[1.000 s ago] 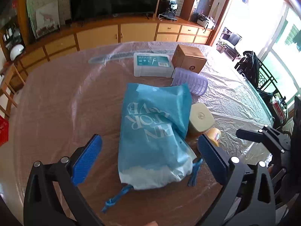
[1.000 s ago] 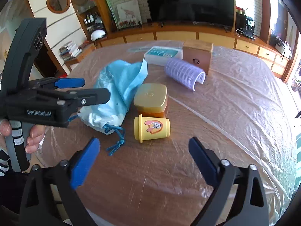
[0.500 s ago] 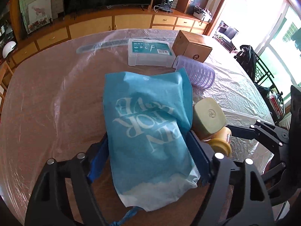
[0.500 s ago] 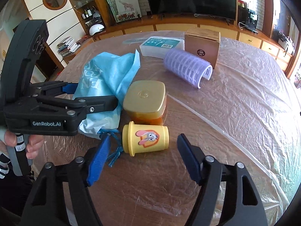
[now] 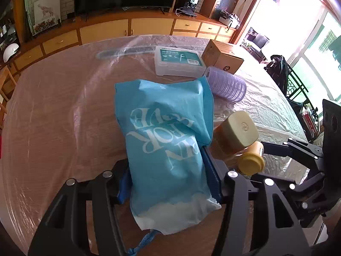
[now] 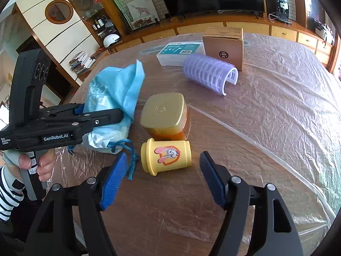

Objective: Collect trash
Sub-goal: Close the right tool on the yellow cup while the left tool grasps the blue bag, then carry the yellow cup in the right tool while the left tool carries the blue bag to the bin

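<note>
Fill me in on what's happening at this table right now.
A person is clearing trash with two handheld grippers. The left gripper has just closed on the blue drawstring bag lying on the plastic-covered table. The right gripper straddles the yellow rabbit-print cup, lying on its side, its pads not yet touching. A gold-lidded jar sits just behind.

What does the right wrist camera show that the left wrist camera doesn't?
Only the right wrist view shows the rabbit picture on the yellow cup, the hand holding the left gripper, and the right gripper open around the cup. Only the left wrist view shows the white lettering on the blue bag face on. Both show the bag pinched in the left gripper, whose jaws have just been closing, and the gold-lidded jar.
</note>
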Demonstrator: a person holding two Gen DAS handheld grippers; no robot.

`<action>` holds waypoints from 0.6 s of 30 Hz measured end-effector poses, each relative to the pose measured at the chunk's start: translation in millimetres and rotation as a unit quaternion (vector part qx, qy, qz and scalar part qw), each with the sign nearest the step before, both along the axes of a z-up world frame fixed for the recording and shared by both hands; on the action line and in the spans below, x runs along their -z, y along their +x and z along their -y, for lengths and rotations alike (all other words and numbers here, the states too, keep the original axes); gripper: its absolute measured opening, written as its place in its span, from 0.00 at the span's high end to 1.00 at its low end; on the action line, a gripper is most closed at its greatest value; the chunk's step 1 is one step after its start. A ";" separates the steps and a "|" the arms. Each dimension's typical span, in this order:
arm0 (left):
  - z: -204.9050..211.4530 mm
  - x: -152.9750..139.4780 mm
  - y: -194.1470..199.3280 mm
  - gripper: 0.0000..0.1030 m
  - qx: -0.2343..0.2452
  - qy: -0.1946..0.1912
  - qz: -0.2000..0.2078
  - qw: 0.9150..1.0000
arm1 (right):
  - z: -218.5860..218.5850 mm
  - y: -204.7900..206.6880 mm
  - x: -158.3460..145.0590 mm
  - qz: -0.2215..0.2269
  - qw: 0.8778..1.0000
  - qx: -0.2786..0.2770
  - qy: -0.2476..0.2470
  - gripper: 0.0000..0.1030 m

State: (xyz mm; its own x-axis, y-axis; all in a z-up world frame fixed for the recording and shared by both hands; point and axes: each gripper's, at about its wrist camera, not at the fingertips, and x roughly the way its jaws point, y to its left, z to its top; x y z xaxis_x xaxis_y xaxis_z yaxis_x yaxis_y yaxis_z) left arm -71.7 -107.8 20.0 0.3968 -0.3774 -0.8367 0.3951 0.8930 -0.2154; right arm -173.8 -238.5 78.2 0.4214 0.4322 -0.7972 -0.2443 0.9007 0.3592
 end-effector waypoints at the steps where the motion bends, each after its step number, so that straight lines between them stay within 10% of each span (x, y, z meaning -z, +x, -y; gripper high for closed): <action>1: -1.8 0.5 -0.4 0.44 -0.001 0.001 0.000 1.000 | -0.4 0.3 0.2 0.000 1.000 0.000 -0.001 0.33; 7: -6.0 0.5 -4.1 0.45 0.000 0.004 0.000 1.000 | -9.0 5.9 2.3 0.008 1.000 -0.001 -0.018 0.33; 10: -5.9 0.7 -7.7 0.46 0.000 0.009 0.005 1.000 | -11.9 9.2 2.2 0.012 1.000 -0.003 -0.024 0.57; 18: -12.4 -4.8 -19.3 0.48 -0.011 0.006 0.011 1.000 | 0.4 3.3 -6.0 0.022 1.000 0.004 -0.015 0.57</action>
